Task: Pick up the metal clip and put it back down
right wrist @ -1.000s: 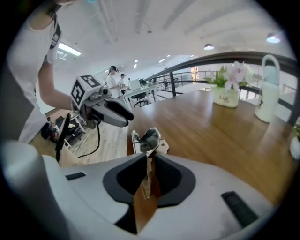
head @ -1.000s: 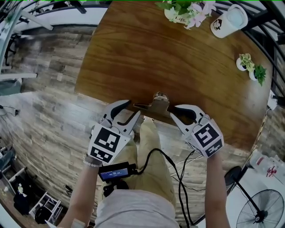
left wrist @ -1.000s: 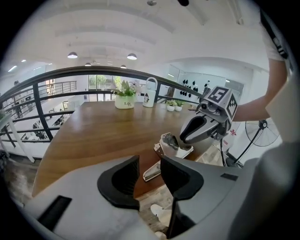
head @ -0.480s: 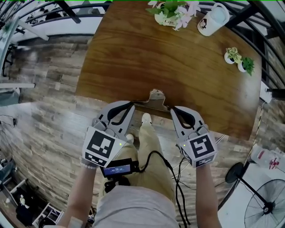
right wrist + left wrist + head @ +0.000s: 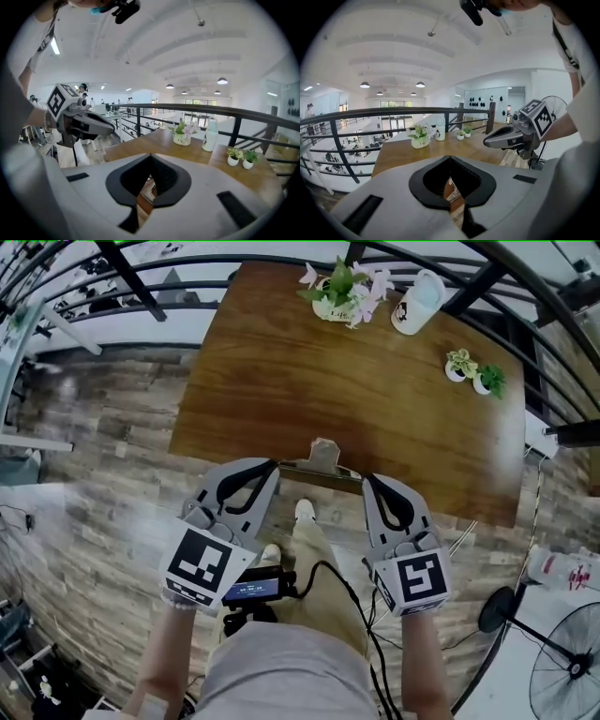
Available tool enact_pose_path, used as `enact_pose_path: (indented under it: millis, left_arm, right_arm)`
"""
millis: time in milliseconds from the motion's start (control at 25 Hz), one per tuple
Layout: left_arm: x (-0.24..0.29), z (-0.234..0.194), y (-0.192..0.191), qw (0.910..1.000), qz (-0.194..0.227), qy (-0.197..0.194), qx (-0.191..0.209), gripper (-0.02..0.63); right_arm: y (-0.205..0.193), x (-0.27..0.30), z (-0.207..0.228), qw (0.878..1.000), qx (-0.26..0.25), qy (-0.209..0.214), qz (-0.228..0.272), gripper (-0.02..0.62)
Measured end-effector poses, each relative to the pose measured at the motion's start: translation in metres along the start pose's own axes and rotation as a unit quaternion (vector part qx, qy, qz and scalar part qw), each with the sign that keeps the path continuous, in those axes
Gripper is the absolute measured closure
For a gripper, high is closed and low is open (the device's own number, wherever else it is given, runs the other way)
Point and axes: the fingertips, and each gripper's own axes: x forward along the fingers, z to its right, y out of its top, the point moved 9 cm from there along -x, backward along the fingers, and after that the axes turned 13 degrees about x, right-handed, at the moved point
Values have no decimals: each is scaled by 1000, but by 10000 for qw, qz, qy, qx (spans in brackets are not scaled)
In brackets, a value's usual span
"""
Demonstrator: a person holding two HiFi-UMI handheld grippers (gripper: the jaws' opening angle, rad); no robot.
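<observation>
The metal clip [image 5: 323, 457] is a flat grey piece with a raised handle, hanging over the near edge of the brown wooden table [image 5: 375, 381]. My left gripper [image 5: 275, 464] is shut on the clip's left end. My right gripper [image 5: 366, 478] is shut on its right end. In the left gripper view the jaws [image 5: 450, 157] meet at the tips, and the right gripper [image 5: 490, 140] shows at the right. In the right gripper view the jaws [image 5: 151, 155] are also together, and the left gripper [image 5: 111, 129] shows at the left. The pinch points themselves are hidden by the fingers.
At the table's far side stand a flower pot [image 5: 339, 296], a white bottle [image 5: 417, 298] and two small potted plants [image 5: 473, 373]. A black railing [image 5: 525, 277] runs behind. A fan [image 5: 562, 679] is at lower right. A cable and small screen [image 5: 253, 589] hang at my waist.
Both grippers have gone from open to shut at the clip's two ends. They have risen together with the clip between them, and the table now looks farther below.
</observation>
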Motion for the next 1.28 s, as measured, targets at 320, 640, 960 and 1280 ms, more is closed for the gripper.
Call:
enact_pose_path:
  millis: [320, 640, 960, 1280]
  left_arm:
    - [-43, 0, 43, 9984, 424, 98, 363, 598]
    - [-73, 7, 57, 9969, 655, 216, 380, 598]
    - [-89, 10, 65, 9952, 831, 341, 389, 598]
    - [-94, 6, 66, 9948, 852, 333, 448, 598]
  right_arm:
    - [22, -40, -25, 9988, -48, -187, 454, 592]
    - [38, -72, -39, 9954, -11, -352, 889, 592]
    - [43, -87, -47, 9927, -2, -447, 1117, 592]
    - [46, -86, -55, 9926, -65, -447, 1130, 592]
